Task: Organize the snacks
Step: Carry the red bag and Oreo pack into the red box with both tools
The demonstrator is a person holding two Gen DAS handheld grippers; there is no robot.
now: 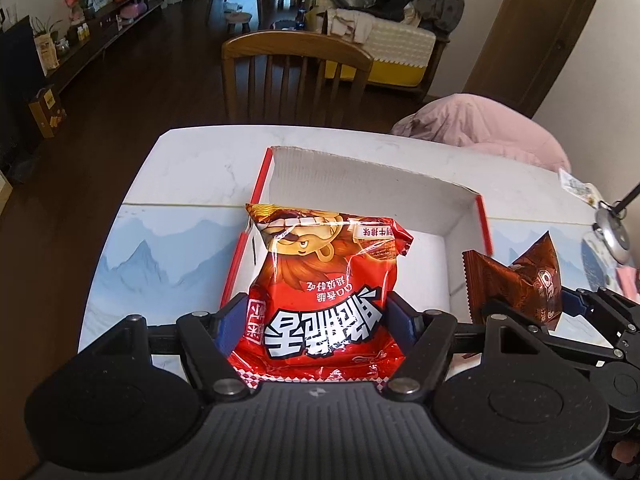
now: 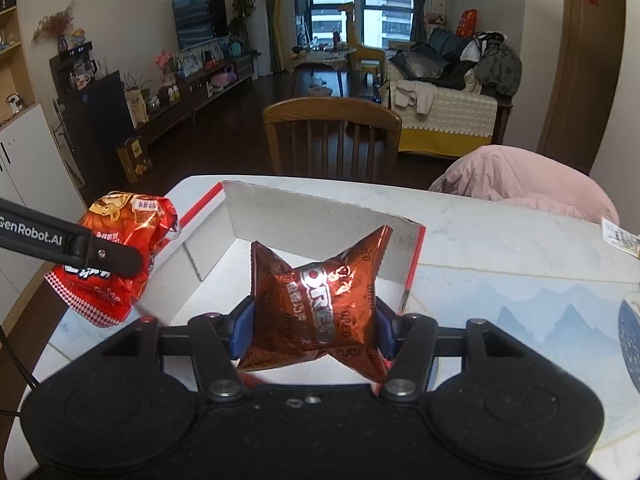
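Observation:
My left gripper (image 1: pixel 316 314) is shut on a red snack bag (image 1: pixel 324 280) with a cartoon face, held above the near left wall of an open white cardboard box (image 1: pixel 360 176) with red edges. My right gripper (image 2: pixel 314 326) is shut on a brown Oreo packet (image 2: pixel 316 300), held over the box (image 2: pixel 320 208) near its front. In the left wrist view the Oreo packet (image 1: pixel 520 284) and right gripper (image 1: pixel 528 300) show at the right. The red bag (image 2: pixel 120 256) and the left gripper's arm appear at the left of the right wrist view. The box floor that shows is bare.
The box rests on a white marble-look table (image 1: pixel 192 168) with a blue mountain-print mat (image 1: pixel 140 256). A wooden chair (image 1: pixel 296 76) stands at the far side. A pink garment (image 1: pixel 488 128) lies at the right corner. Small items (image 1: pixel 612 232) sit at the right edge.

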